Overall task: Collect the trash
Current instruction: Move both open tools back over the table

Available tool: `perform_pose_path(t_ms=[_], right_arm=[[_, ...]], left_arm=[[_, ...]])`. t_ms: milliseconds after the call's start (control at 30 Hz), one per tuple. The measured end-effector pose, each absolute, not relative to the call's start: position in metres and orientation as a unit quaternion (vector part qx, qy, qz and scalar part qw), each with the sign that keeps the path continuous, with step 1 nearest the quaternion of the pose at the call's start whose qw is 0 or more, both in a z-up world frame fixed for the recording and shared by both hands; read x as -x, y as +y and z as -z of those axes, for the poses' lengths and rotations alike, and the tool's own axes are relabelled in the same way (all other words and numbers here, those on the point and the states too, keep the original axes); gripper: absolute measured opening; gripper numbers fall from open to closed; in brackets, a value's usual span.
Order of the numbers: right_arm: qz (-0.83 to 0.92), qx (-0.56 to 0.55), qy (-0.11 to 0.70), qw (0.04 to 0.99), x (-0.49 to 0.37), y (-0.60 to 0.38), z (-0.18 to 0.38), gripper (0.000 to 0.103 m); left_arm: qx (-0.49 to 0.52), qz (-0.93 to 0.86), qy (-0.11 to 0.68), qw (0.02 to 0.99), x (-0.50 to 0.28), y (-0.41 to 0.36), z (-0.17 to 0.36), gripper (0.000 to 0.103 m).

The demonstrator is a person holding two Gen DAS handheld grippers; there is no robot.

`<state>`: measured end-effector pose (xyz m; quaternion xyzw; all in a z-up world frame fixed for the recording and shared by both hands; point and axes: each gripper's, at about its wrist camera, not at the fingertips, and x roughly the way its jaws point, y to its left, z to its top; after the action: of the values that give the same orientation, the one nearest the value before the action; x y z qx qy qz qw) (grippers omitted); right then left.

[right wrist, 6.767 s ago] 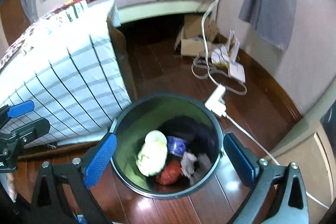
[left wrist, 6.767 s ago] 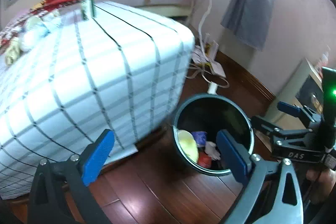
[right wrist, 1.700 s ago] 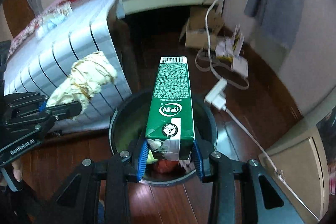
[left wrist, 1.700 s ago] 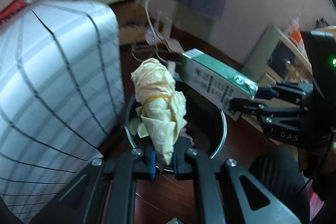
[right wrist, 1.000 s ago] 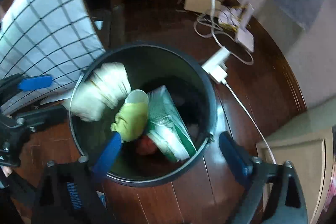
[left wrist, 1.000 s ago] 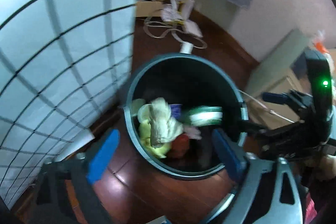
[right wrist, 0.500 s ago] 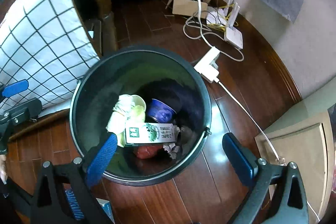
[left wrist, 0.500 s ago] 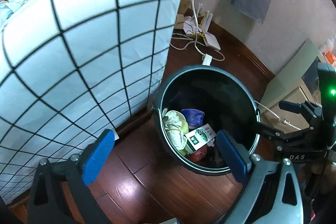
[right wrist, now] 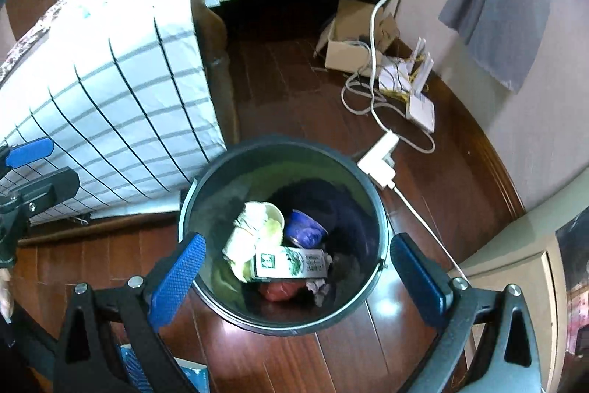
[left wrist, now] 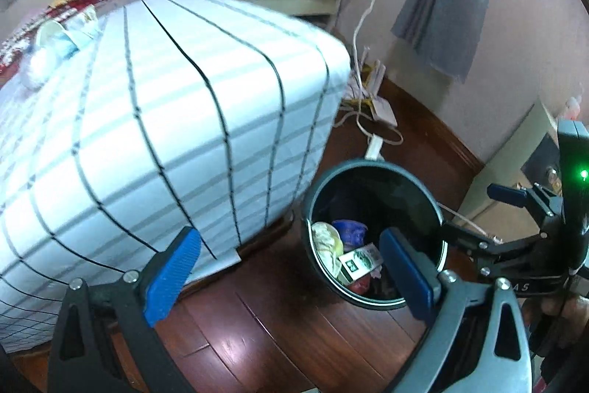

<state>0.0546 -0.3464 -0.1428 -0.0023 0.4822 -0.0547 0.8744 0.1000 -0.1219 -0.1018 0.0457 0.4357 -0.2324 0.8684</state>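
my right tool hangs over the dark round bin with its blue pads spread wide and nothing between them. my left tool is just as wide open and holds nothing, off to the bin's left side above the wooden floor. inside the bin the green and white carton lies flat on its side on top of the heap, touching the crumpled tan paper bundle on its left; a purple cup sits just behind it and something red shows beneath. the bin stands on the floor just beside the corner of the desk under its checked cloth. a white power strip lies on the floor close behind the bin's rim.
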Motion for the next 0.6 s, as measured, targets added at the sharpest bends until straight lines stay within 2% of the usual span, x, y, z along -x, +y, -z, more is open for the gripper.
perform_pose_path(t_ms=[600], right_arm=[[-0.015,0.054,0.387,0.921,-0.096,-0.25,0.046,0.103]], left_arm=[[-0.01,0.161,0.358,0.92,-0.125,-0.031,0.037,0.099]])
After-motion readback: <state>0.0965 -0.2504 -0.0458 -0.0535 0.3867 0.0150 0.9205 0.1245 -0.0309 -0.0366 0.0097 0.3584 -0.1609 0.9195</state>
